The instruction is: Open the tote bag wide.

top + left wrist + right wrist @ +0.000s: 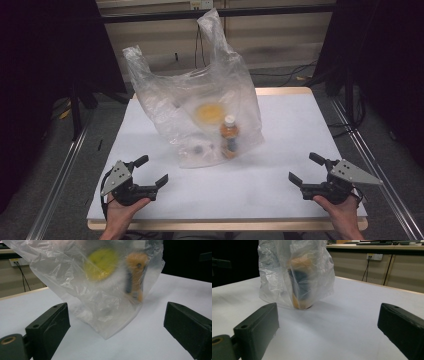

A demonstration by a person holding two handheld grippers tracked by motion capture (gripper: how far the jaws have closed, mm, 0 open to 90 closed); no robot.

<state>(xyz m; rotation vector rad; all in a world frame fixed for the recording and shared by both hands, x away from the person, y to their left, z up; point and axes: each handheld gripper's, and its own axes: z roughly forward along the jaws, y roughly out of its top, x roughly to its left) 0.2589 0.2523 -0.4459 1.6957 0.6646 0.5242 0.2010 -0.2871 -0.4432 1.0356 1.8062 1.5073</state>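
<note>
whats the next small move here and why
Probably bring the left gripper forward toward the plastic bag. Both it and the right gripper rest open and empty near the table's front edge, apart from the bag, which holds a bottle.

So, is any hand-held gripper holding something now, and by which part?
Nothing is held. The left hand-held gripper and right hand-held gripper are open, apart from the plastic bag on the table.
</note>
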